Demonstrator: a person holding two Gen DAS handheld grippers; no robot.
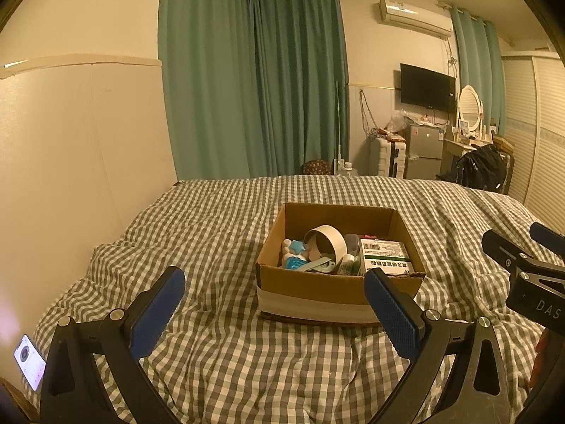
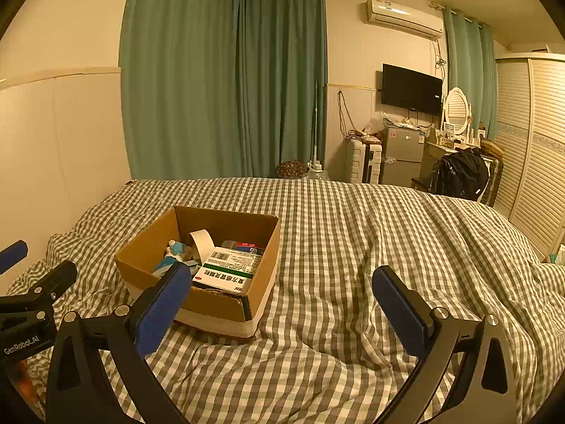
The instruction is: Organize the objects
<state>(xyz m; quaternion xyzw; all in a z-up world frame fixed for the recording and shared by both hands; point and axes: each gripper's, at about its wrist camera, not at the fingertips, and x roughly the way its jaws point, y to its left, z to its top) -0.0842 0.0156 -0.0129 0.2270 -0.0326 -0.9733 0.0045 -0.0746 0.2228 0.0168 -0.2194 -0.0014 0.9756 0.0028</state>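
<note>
Both grippers, left gripper (image 1: 274, 282) and right gripper (image 2: 280, 279), hover with fingers spread and empty above the checked bed (image 2: 353, 247). The small items all sit inside the cardboard box (image 1: 317, 286); nothing loose shows on the quilt, so packing looks complete or unpacking awaits.

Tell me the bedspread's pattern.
Grey-green and white gingham check on the bedspread, clearest in the right wrist view.

Dim, warm yellowish indoor light; sharp focus, strong fisheye bending, dark corners.
</note>
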